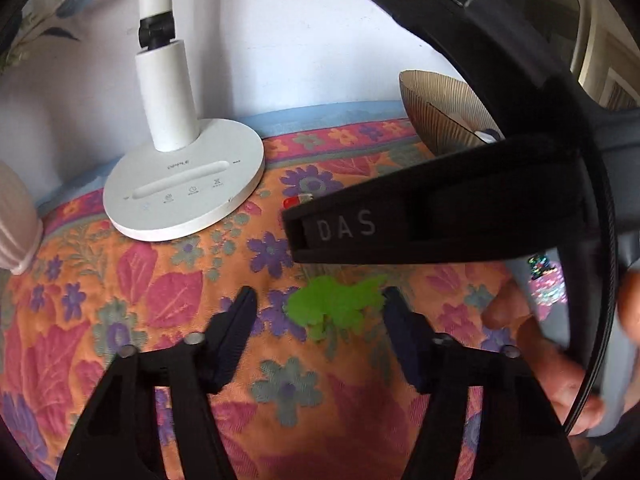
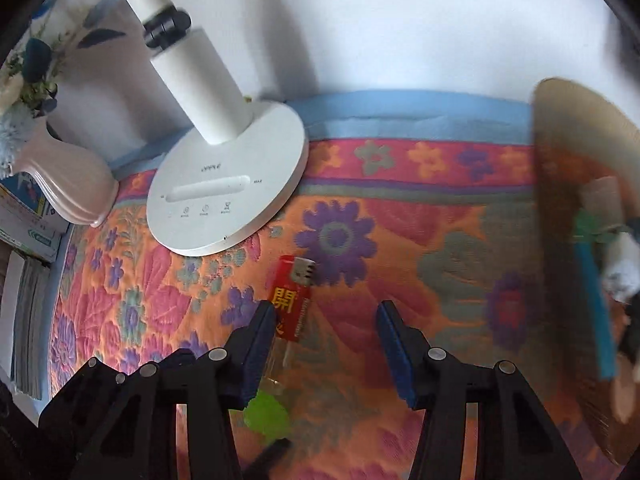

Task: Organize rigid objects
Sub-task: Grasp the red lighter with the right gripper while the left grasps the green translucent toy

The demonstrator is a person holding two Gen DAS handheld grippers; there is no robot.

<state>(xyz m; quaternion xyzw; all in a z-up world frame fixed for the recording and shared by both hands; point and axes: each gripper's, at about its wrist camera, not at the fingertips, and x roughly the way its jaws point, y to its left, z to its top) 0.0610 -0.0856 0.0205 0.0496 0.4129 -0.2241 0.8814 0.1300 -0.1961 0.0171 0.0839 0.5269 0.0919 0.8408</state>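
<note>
Left gripper (image 1: 318,312) tilts down over floral cloth (image 1: 168,300), jaws apart astride green toy (image 1: 332,306); right gripper (image 2: 326,332) parted beside lighter (image 2: 290,300).

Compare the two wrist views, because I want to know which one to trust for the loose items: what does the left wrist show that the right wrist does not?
Only the left wrist view shows the right gripper's body from outside and a hand.

Only the right wrist view shows the whole red lighter, the blue stick in the bowl, and stacked books.

Both show the white lamp base, green toy, brown bowl, pink vase and floral cloth.
</note>
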